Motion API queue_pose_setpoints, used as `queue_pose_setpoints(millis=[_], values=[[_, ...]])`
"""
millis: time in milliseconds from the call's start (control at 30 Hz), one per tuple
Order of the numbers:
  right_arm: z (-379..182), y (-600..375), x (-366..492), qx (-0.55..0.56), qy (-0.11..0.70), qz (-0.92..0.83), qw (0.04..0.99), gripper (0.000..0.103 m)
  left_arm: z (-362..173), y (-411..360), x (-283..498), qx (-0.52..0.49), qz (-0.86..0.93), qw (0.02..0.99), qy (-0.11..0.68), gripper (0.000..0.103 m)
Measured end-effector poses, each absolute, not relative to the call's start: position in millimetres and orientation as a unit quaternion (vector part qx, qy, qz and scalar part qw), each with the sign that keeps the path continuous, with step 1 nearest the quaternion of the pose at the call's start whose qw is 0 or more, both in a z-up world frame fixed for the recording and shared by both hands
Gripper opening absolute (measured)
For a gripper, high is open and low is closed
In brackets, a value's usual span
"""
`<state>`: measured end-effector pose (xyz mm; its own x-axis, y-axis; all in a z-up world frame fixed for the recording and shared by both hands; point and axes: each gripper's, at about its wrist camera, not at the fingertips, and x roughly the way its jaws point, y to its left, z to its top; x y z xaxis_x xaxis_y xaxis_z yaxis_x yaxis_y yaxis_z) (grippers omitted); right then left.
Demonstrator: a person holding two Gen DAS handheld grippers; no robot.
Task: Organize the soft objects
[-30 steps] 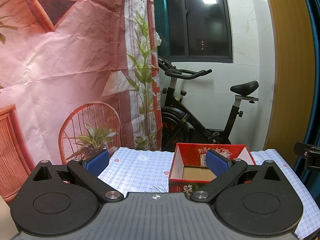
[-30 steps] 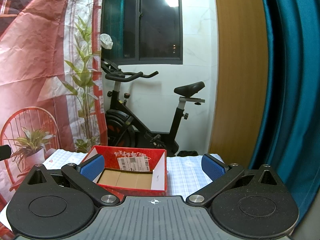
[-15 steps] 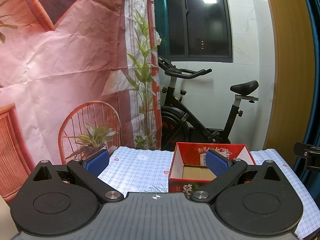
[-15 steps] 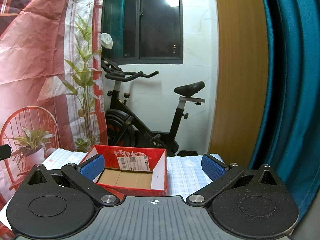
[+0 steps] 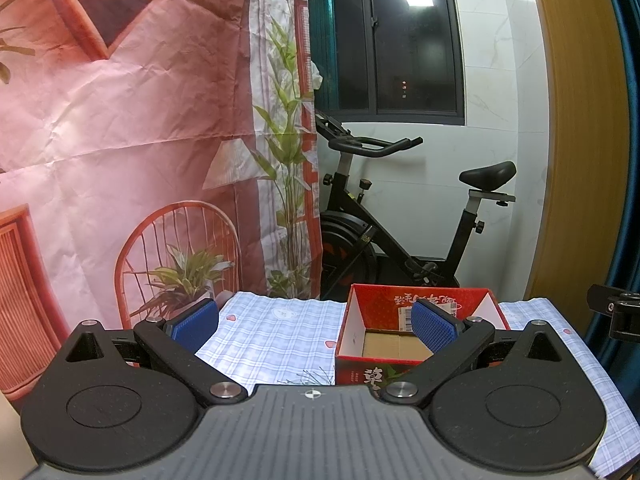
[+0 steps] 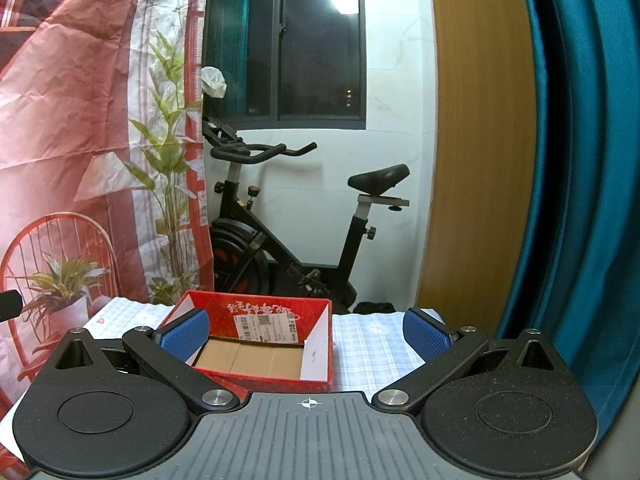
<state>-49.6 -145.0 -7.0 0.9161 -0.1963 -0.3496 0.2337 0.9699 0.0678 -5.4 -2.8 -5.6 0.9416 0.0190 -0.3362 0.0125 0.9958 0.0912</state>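
Note:
A red cardboard box (image 5: 420, 304) with a brown bottom stands open and empty on a table with a blue-checked cloth (image 5: 276, 328). It also shows in the right wrist view (image 6: 276, 316). My left gripper (image 5: 315, 322) is open and empty, held level above the table, the box behind its right finger. My right gripper (image 6: 304, 334) is open and empty, the box behind its left finger. No soft object is in view.
A black exercise bike (image 5: 400, 216) stands behind the table by a white wall. A pink printed backdrop (image 5: 120, 120) hangs on the left. A wooden panel (image 6: 480, 140) and a teal curtain (image 6: 580, 160) are on the right. The checked cloth also shows in the right wrist view (image 6: 372, 344).

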Motion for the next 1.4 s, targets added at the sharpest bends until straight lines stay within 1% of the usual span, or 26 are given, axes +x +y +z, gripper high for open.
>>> queue_pose_setpoints(millis=[600, 800, 900, 1200, 1400], values=[[-10, -146, -48, 0.063, 0.174, -0.105, 0.977, 0.103, -9, -2, -4, 0.038, -0.011, 0.982, 0.182, 0.103], [-15, -151, -51, 0.086, 0.155, -0.086, 0.980, 0.103, -21, 3, 6, 0.028, -0.012, 0.978, 0.207, 0.103], [-28, -161, -48, 0.123, 0.150, -0.073, 0.978, 0.103, -32, 6, 13, 0.021, -0.007, 0.976, 0.219, 0.103], [-82, -167, -31, 0.158, 0.158, -0.036, 0.974, 0.103, -70, 11, 31, 0.018, -0.025, 0.970, 0.241, 0.103], [-118, -163, -13, 0.177, 0.209, -0.006, 0.962, 0.103, -93, 7, 39, 0.029, -0.049, 0.968, 0.246, 0.103]])
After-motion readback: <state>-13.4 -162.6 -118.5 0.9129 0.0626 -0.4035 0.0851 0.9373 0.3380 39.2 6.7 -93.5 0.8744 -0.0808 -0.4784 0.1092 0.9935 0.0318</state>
